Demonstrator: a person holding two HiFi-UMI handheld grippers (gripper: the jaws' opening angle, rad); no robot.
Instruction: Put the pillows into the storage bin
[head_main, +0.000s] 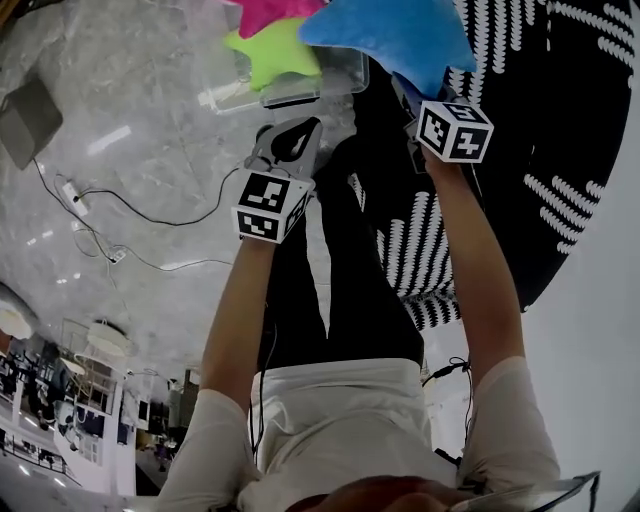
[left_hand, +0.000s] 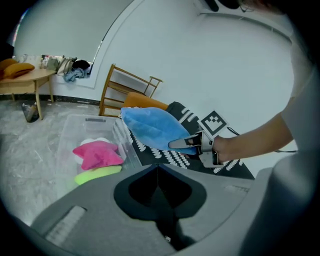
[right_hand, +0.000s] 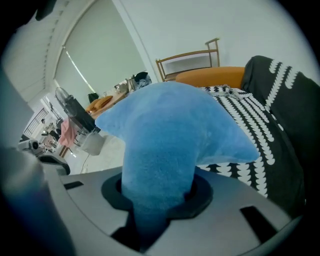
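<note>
1. Pillows were partly stowed. A pink pillow (left_hand: 97, 152) lay on a green pillow (left_hand: 97, 173) inside the clear storage bin (left_hand: 75, 125), left of centre in the left gripper view.
2. The blue pillow (right_hand: 170, 125) was not in yet. The right gripper (right_hand: 155, 215) pinched one of its points, and it hung in the air at the top edge of the head view.
3. The left gripper (head_main: 290, 140) sat near the middle of the head view, just below the bin, its jaws pressed together with nothing between them.
4. By my judgement the task was well along. What remained was to lower the blue pillow into the bin and let go.
5. An orange cushion (left_hand: 142, 100) showed beside a wooden rack (left_hand: 127, 87) in the upper middle of the left gripper view. Whether it belonged to the task I could not tell.
6. The head view alone took in both arms, the patterned rug (head_main: 560, 150) at right and cables (head_main: 150, 215) on the floor at left.
7. The left gripper view gave the side-on look. It put the blue pillow just right of the bin's wall, over the rug, and showed something white under the pink pillow.
8. The right gripper view was filled by the blue pillow, so it showed the grip plainly — but not the bin.
</note>
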